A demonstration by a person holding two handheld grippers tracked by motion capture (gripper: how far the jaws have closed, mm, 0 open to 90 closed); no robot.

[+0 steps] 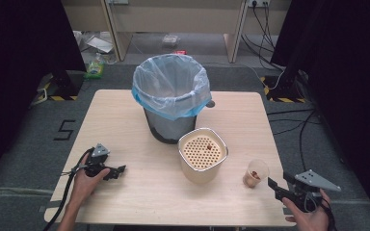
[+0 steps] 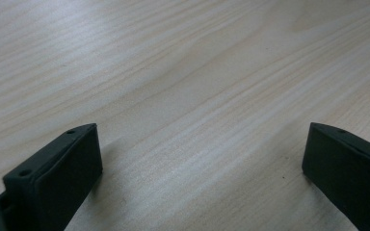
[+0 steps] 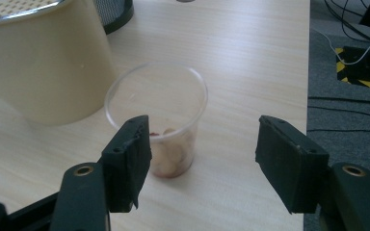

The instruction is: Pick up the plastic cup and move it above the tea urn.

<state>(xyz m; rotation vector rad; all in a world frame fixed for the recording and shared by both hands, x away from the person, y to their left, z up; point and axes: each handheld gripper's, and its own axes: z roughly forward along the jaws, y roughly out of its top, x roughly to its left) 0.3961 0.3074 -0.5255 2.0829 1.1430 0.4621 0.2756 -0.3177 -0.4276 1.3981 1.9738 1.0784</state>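
Your right gripper (image 3: pixel 200 161) hangs off the tabletop's (image 1: pixel 125 125) near right corner with its jaws spread and empty, lined up on the clear plastic cup (image 1: pixel 256 173) — it stands upright just ahead, untouched, some reddish scraps in the bottom. The cream strainer container (image 1: pixel 202 154) and lined bin (image 1: pixel 171 96) wait toward the middle, likely for emptying it. Your left gripper (image 2: pixel 200 159) rests near the left front edge — jaws released, nothing between them.
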